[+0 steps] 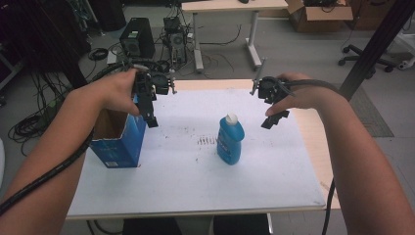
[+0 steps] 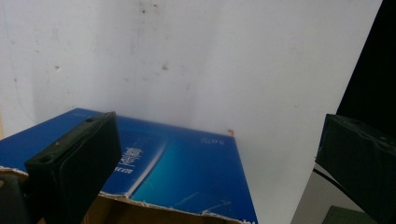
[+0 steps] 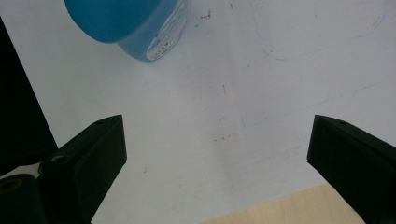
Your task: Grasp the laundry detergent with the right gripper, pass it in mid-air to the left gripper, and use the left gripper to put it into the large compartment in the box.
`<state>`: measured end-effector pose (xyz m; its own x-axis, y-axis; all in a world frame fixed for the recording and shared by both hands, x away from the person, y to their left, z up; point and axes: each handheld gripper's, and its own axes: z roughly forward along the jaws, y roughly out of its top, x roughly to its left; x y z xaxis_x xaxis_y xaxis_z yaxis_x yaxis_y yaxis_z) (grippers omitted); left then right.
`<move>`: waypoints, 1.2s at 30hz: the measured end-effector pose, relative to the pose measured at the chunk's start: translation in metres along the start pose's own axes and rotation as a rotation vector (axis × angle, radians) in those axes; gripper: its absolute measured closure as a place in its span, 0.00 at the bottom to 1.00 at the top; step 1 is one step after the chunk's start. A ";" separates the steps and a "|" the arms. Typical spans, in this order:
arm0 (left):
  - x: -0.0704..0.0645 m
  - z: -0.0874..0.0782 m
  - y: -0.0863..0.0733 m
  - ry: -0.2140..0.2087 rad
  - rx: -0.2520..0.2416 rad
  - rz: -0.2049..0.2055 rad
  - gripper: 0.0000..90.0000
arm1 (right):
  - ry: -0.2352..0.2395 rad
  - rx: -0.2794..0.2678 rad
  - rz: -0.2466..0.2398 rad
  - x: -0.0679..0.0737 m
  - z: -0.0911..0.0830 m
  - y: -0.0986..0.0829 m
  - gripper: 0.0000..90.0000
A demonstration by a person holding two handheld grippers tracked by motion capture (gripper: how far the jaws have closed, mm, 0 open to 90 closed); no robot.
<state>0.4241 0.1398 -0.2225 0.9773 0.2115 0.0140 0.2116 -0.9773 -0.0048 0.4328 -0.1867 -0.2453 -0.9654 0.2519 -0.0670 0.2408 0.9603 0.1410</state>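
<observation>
I hold both grippers up off the white table top (image 1: 186, 166), and nothing is in either yet. My right gripper (image 1: 275, 120) has its jaws spread wide and empty; the blue bottle (image 1: 230, 139) with its white cap stands upright ahead of my right fingertips (image 3: 100, 149) and off to their left, well apart from them. My left gripper (image 1: 150, 119) is just as wide open and empty, hovering over the near rim of the open blue carton (image 1: 120, 142), whose torn cardboard edge sits just below my left fingertips (image 2: 81, 161). I judge this is the approach, before any grasp. Next I would swing the right jaws toward the bottle, bring them level with its body, straddle it, then close, likely to carry it over to the carton.
</observation>
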 end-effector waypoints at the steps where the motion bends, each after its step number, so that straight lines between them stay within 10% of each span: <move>1: -0.001 0.000 0.001 -0.003 -0.006 -0.001 0.00 | -0.002 -0.012 0.003 0.000 0.002 -0.002 0.05; 22: -0.010 0.007 0.003 -0.013 0.020 0.022 0.00 | 0.011 -0.037 -0.001 0.013 0.008 -0.014 0.05; 36: -0.016 0.011 0.002 -0.016 0.018 0.043 0.00 | 0.030 -0.128 -0.002 0.048 0.032 -0.040 0.04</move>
<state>0.4091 0.1346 -0.2337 0.9855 0.1699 -0.0029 0.1698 -0.9852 -0.0231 0.3803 -0.2095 -0.2853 -0.9688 0.2447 -0.0383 0.2262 0.9372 0.2656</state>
